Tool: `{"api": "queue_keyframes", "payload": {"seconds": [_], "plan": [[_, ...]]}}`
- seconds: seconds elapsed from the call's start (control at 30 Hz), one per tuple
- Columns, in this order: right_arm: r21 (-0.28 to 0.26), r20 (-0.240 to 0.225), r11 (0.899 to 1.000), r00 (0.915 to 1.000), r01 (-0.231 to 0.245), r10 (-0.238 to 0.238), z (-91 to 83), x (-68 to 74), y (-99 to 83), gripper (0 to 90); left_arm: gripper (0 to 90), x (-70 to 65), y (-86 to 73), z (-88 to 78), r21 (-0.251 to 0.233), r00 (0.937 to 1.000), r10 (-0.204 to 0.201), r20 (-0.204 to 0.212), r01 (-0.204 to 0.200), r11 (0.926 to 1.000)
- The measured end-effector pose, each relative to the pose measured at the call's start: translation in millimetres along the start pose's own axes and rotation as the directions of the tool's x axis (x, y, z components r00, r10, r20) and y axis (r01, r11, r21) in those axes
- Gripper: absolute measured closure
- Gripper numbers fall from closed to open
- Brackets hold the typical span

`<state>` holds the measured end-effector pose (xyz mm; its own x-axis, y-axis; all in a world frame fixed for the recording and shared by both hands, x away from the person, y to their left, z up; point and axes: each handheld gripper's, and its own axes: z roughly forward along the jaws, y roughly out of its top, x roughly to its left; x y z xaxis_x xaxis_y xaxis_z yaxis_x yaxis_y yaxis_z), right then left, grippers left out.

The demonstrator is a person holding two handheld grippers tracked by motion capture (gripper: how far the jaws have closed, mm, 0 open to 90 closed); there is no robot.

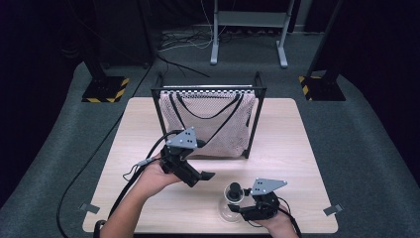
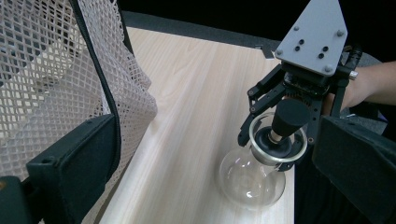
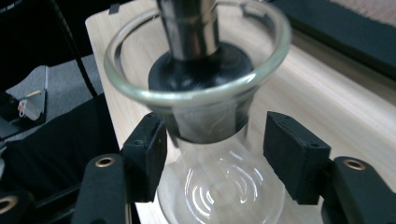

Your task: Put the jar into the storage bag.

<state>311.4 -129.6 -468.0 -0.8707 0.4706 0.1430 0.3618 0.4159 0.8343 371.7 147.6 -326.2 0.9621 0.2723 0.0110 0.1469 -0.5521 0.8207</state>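
**Flask at the near edge, right claw around its neck**

Dark carpet surrounds a pale wooden table (image 1: 277, 129), with cables trailing across the floor at 12 o'clock. Toward the table's 12 o'clock side stands a black frame (image 1: 208, 89) with a white mesh bag (image 1: 208, 126) hung inside it, black straps looped across the netting.

At about 8 o'clock from the table's middle, the left gripper (image 1: 200, 177) is held in the person's left hand (image 1: 153, 176), just in front of the bag and well above the wood. Its jaws stand apart with nothing between them (in the left gripper view the mesh hangs close behind one jaw, but whether they touch I cannot tell).

Further right, at roughly 5 o'clock and near the table's front edge, a clear round glass flask (image 1: 230, 206) rests upright on the wood, a black stopper (image 1: 234, 191) seated in its flared mouth. The right gripper (image 1: 242, 210) comes at it from the 3 o'clock side, held level. In the right gripper view its two pads (image 3: 144, 154) sit either side of the flask's neck (image 3: 205, 126), just under the rim; the left-hand pad is against the glass, while a small gap shows beside the other. So the jaws are nearly closed around the neck but not clamped on it.
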Motion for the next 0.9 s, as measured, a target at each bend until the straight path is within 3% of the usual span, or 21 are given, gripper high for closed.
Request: {"api": "queue_keyframes", "payload": {"seconds": [0.33,0.5,0.63,0.9], "plan": [[-0.041,-0.001,0.999,0.9994,0.035,-0.035,-0.1,5.8,5.9,44.9,0.7,0.3,-1.4,-0.1,-0.006,1.0000,-0.002,-0.001,0.002,1.0000],[-0.052,-0.011,0.999,0.9998,0.016,-0.017,-1.6,6.5,9.1,45.0,0.7,0.3,-2.2,0.3,-0.006,1.0000,-0.002,-0.004,0.002,1.0000],[-0.033,0.020,0.998,0.9984,0.054,-0.053,-1.3,11.4,14.8,46.8,0.7,0.7,-1.9,-0.1,-0.005,1.0000,-0.002,-0.002,0.002,1.0000],[0.001,0.007,0.996,0.9962,0.087,-0.087,-4.1,17.8,33.7,46.1,0.8,0.6,-1.8,-0.5,0.002,1.0000,0.000,-0.004,0.000,1.0000]]}}
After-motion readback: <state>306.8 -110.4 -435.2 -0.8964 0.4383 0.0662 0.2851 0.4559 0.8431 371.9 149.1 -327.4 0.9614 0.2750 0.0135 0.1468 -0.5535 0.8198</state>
